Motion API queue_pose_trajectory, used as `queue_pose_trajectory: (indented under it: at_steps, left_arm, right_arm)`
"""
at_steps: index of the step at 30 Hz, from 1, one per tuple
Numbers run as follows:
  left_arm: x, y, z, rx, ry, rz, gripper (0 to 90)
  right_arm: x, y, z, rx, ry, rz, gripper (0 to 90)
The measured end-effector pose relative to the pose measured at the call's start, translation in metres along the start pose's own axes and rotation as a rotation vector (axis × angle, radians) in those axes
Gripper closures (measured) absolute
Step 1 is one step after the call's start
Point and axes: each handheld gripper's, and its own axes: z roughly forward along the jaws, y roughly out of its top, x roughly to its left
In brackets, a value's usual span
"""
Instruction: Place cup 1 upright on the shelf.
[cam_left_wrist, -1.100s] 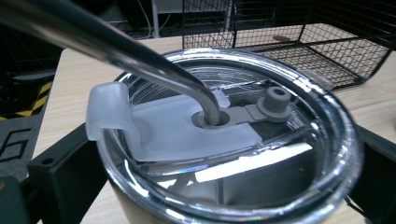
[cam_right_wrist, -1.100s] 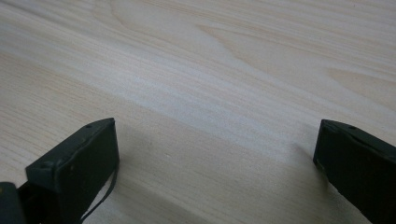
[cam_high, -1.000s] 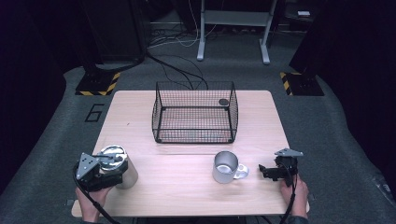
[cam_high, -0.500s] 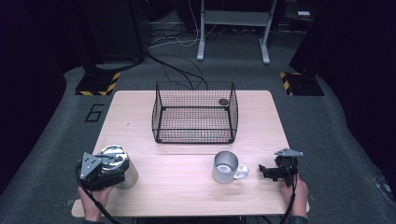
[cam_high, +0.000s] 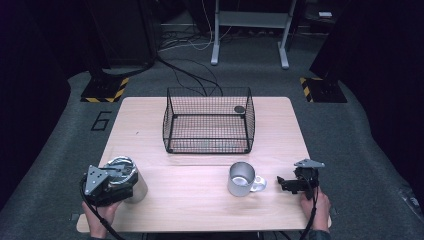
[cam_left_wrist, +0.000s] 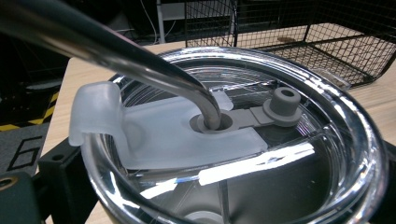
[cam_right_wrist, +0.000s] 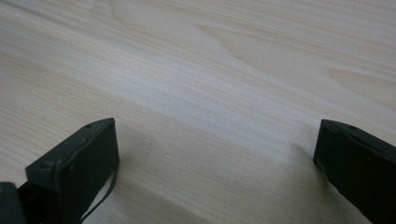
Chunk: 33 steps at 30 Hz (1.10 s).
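A steel tumbler (cam_high: 139, 187) with a clear lid (cam_left_wrist: 243, 140) and a bent metal straw (cam_left_wrist: 116, 56) stands at the table's front left. My left gripper (cam_high: 119, 181) is shut on it, one black jaw on each side of the rim. A steel mug (cam_high: 241, 179) stands at the front right, its clear handle pointing right. Just right of that handle, my right gripper (cam_high: 289, 184) is held open over bare wood (cam_right_wrist: 215, 93), nothing between its jaws.
A black wire basket (cam_high: 209, 145) sits at the middle back of the wooden table (cam_high: 200, 210), with a small dark disc (cam_high: 239, 109) at its far right corner. Cables and yellow-black striped bases lie on the floor beyond.
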Motion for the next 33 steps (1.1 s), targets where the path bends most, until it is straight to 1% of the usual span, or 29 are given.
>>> queue_pose_trajectory:
  at_steps: [3,11,12,15,19,23,26,27,29,30,33]
  left_arm:
    - [-0.001,0.002,-0.002,0.002,-0.004,0.005,4.0]
    - [-0.006,0.009,-0.005,0.004,-0.024,0.039,3.9]
    - [-0.006,0.01,-0.005,0.002,-0.025,0.043,3.9]
    - [-0.008,0.013,-0.006,0.002,-0.038,0.049,3.9]
    - [-0.011,0.017,-0.006,0.014,-0.051,0.07,3.9]
    - [-0.015,0.02,-0.005,0.008,-0.062,0.083,3.9]
    - [-0.017,0.022,-0.005,0.013,-0.075,0.092,3.9]
    - [-0.017,0.023,-0.004,0.014,-0.075,0.1,3.9]
    - [-0.019,0.025,-0.004,0.016,-0.085,0.102,3.9]
    - [-0.019,0.026,-0.003,0.018,-0.088,0.112,3.9]
    - [-0.02,0.03,-0.003,0.024,-0.103,0.124,3.9]
  right_arm:
    - [0.0,0.0,0.0,0.0,0.0,0.0,0.0]
    - [0.0,0.0,0.0,0.0,0.0,0.0,0.0]
    - [0.0,0.0,0.0,-0.001,0.002,-0.006,0.0]
    - [-0.001,0.0,0.0,0.0,0.006,-0.004,0.0]
    - [-0.001,0.0,0.0,0.0,0.007,-0.005,0.0]
    - [-0.001,0.0,0.0,0.0,0.007,-0.005,0.0]
    - [-0.001,0.0,0.0,0.0,0.007,-0.006,0.0]
    - [-0.001,0.0,0.0,0.0,0.007,-0.006,0.0]
    - [-0.001,0.0,0.0,0.0,0.007,-0.006,0.0]
    - [-0.001,0.0,0.0,0.0,0.007,-0.005,0.0]
    - [-0.001,0.0,0.0,0.0,0.007,-0.006,0.0]
